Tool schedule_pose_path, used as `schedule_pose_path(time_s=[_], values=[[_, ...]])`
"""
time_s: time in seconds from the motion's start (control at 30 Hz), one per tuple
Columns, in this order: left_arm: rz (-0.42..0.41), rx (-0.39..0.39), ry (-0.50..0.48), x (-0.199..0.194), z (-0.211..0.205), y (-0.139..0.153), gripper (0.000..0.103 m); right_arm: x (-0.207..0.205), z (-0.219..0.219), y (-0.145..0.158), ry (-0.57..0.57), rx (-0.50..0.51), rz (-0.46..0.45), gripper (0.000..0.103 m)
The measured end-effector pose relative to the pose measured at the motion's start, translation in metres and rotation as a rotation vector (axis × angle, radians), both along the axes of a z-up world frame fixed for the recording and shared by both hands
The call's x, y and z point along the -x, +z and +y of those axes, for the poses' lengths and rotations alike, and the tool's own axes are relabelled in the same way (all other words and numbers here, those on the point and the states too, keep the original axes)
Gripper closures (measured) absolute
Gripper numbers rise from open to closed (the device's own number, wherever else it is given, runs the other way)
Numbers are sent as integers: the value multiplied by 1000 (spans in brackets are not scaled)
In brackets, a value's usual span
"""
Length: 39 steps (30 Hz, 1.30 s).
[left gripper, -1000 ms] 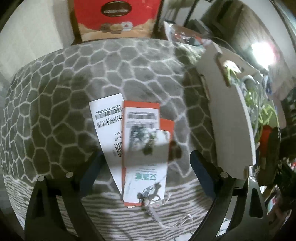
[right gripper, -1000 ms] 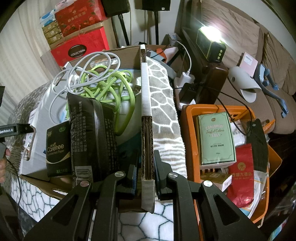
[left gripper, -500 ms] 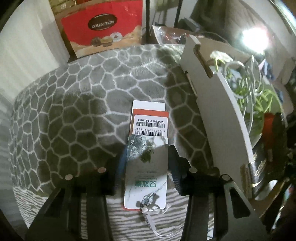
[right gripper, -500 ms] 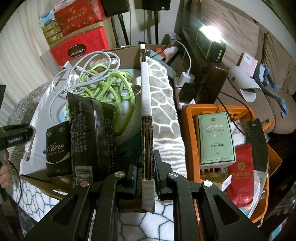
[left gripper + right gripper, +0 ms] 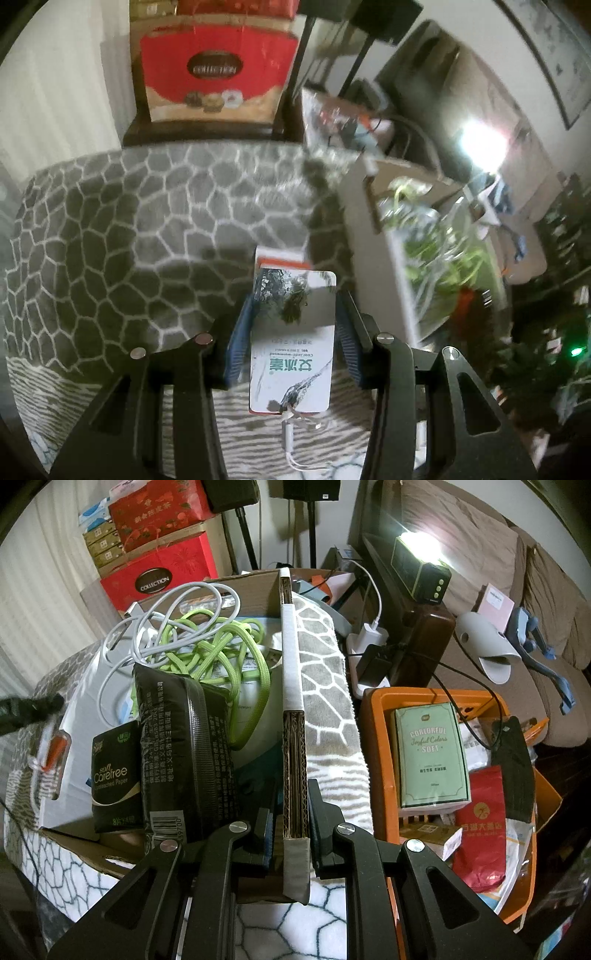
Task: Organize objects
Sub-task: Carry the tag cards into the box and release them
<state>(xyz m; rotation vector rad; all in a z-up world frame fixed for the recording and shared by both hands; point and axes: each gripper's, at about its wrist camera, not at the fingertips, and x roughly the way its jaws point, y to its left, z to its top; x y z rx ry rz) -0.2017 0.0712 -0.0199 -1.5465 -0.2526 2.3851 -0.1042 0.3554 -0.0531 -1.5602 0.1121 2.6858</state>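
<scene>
Jaws pinch glossy tags (image 5: 293, 332), seemingly lifted.

A small stack of clothing tags (image 5: 293, 339) is pinched flat between blue finger pads, above the grey pebble-pattern blanket; the top tag is white with a leafy print and green characters, orange edges peek out behind it, and a white string dangles off the near end. The cardboard box (image 5: 293, 760) is gripped by its raw corrugated wall, and it's stuffed with a lime-green rope (image 5: 236, 653), a white cable (image 5: 173, 620) and 2 black tissue packs (image 5: 184, 746).
</scene>
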Motion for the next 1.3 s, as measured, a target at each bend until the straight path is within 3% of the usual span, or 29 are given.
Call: schedule_pose_path(time_s=[0.43,0.87,1.0,1.13,1.3], values=[[126,-81,-32,6,24,99,61,0,0,0,0,1,0,88],[272,-110,23,38,54,188,61,-2,4,-1,3,-2,0,88],[282,-141,19,46,74,187,61,-2,4,-1,2,-2,-1,88],[249,-163,-15,46,94,157,61,-2,3,-1,2,-6,-2,88],[178,-125,-66,32,115,118,61,-1,3,-2,2,-5,-2,88]])
